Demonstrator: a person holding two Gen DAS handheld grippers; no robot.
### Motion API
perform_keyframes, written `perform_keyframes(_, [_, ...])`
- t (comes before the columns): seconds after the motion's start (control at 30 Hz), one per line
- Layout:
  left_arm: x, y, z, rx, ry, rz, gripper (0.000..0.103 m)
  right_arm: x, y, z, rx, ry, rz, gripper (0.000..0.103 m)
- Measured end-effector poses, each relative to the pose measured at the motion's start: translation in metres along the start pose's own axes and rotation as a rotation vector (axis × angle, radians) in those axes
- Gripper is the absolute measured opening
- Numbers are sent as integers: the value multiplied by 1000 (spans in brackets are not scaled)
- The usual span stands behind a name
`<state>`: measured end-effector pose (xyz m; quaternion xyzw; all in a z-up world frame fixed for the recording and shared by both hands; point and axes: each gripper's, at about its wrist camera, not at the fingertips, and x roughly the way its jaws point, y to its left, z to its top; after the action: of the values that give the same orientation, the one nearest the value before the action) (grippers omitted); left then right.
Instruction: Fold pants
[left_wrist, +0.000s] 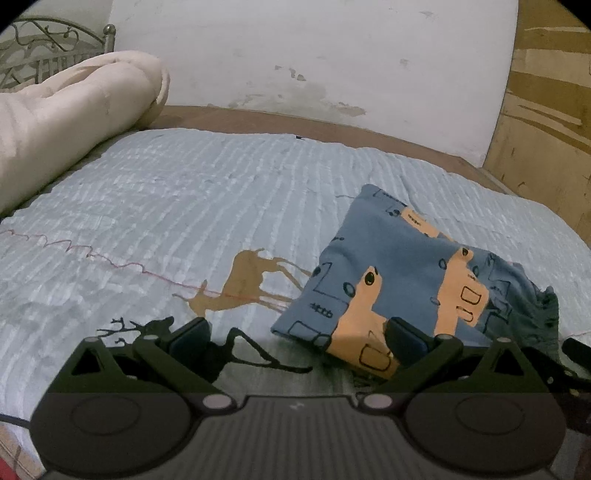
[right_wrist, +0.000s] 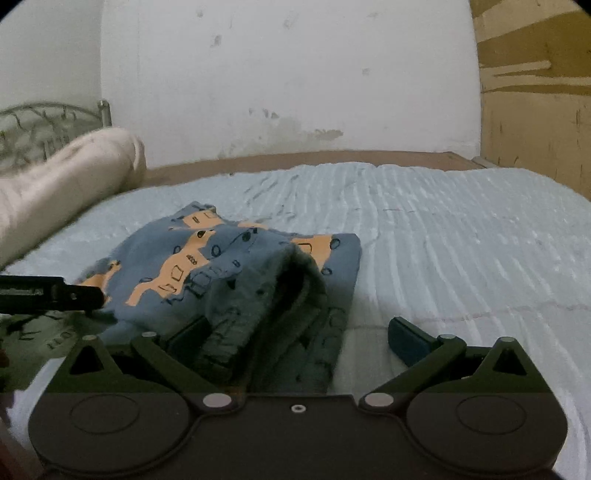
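Observation:
The pants (left_wrist: 399, 273) are blue with orange llama prints and lie folded into a small bundle on the light blue bedspread (left_wrist: 184, 206). My left gripper (left_wrist: 297, 334) is open and empty, with its right finger at the bundle's near corner. In the right wrist view the pants (right_wrist: 236, 273) lie left of centre, with the waistband opening facing me. My right gripper (right_wrist: 295, 334) is open, its left finger against the cloth's near edge and its right finger over bare bedspread. The left gripper's finger (right_wrist: 51, 293) shows at the left edge.
A rolled cream duvet (left_wrist: 70, 122) lies at the bed's far left by a metal headboard (left_wrist: 48, 44). A white wall (left_wrist: 314, 55) stands behind the bed and a wooden panel (left_wrist: 546, 110) at the right. Deer prints (left_wrist: 243, 284) mark the bedspread.

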<state>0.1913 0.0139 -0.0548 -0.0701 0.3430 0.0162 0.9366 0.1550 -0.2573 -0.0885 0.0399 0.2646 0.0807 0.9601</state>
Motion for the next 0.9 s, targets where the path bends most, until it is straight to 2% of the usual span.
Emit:
perform_keyframes(0.3, [-1,1,-2,-3,-5,-1,102,-7,-5,-6,15,-18,21,102])
perform_keyframes(0.5, [0,1,-3,-8,-6,-3,102,-8,-10,14,28,-85,6,102])
perform_keyframes(0.6, [-1,1,-3,-9,-5,-5,102,6,-21,27,59,-53,-22,102])
perform_keyframes(0.67, [-2,2,-2,-13,-4,-11,102,22,-29,31,81,36,-56,102])
perform_keyframes(0.7, [-3,3,-2,-16,-3,-16,102,27,-34,31,98,53,-62,102])
perform_keyframes(0.9, [-10,10,3,-40,8,-38,102,31,-41,25,114,35,-106,102])
